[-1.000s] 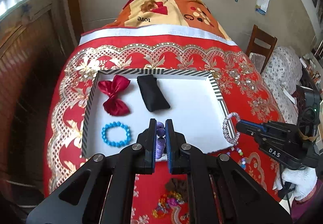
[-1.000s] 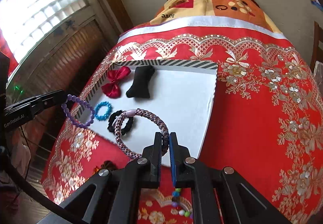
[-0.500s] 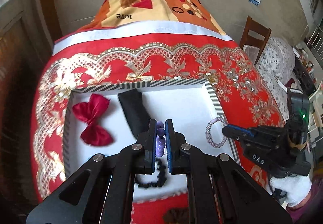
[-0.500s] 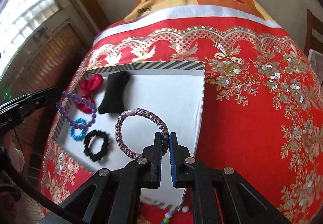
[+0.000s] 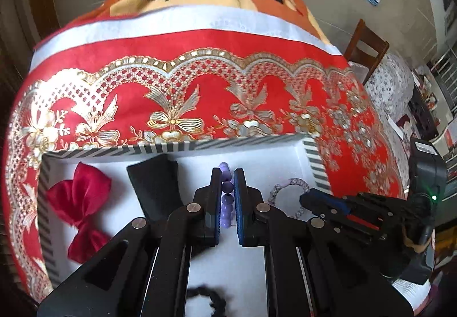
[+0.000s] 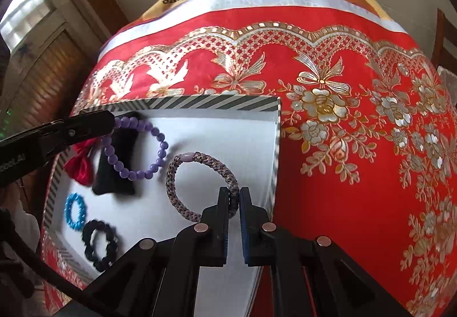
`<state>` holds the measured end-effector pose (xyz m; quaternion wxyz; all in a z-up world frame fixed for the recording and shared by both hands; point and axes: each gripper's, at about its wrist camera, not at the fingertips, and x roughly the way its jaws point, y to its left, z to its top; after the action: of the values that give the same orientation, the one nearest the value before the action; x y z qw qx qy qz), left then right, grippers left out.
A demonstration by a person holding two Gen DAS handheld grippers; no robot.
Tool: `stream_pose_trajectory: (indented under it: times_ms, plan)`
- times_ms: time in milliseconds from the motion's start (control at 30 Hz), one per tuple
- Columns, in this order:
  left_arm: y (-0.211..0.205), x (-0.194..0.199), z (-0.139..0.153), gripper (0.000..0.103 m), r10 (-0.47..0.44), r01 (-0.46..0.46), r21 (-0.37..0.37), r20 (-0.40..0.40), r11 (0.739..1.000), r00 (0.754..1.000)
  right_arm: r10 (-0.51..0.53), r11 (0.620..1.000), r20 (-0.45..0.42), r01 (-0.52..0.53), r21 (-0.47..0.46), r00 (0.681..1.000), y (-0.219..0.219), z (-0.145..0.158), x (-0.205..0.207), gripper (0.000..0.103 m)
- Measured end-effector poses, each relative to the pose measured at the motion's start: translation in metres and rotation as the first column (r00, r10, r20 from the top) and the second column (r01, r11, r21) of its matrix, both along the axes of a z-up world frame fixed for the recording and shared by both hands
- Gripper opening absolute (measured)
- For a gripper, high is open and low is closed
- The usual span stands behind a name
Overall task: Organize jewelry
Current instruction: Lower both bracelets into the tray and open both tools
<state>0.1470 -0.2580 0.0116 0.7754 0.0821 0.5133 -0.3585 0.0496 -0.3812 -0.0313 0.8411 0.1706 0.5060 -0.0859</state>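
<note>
My left gripper (image 5: pixel 227 174) is shut on a purple bead bracelet (image 5: pixel 227 188). In the right wrist view that bracelet (image 6: pixel 137 172) hangs from the left gripper (image 6: pixel 112 124) over the white tray (image 6: pixel 214 102), partly in front of a black pouch (image 6: pixel 114 182). My right gripper (image 6: pixel 234 194) is shut on a braided grey-purple ring (image 6: pixel 170 178) held above the tray's right half. The left wrist view shows the right gripper (image 5: pixel 307 198) and its ring (image 5: pixel 297 182) near the tray's striped right rim (image 5: pixel 314 162).
In the tray lie a red bow (image 5: pixel 80 202), a black pouch (image 5: pixel 157 185), a blue bracelet (image 6: pixel 74 211) and a black bead bracelet (image 6: pixel 100 245). The tray sits on a red, gold-patterned cloth (image 6: pixel 342 145). A wooden chair (image 5: pixel 365 45) stands at the far right.
Both grippers have moved forward and down over the tray, each still shut on its bracelet. The purple bracelet has come from outside the tray's left edge to over the black pouch.
</note>
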Motion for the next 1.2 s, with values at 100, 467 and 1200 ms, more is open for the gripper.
stream_pose_trajectory:
  times_ms: [100,467,1200]
  plan:
    - [0.001,0.011,-0.011,0.007,0.016,-0.016,0.017,-0.012,1.000,1.000,0.002,1.000,-0.010,-0.003,-0.006,1.000,-0.002,-0.003,0.010,0.006]
    - [0.014,0.019,-0.029,0.007,0.036,-0.035,0.054,-0.006,0.998,0.999,0.034,0.997,-0.050,-0.037,-0.069,0.998,0.007,-0.010,0.035,0.006]
    - [0.025,0.007,-0.012,0.039,0.074,-0.079,0.062,0.079,0.995,0.994,-0.031,0.999,0.068,0.032,-0.011,0.997,0.006,0.014,0.018,0.025]
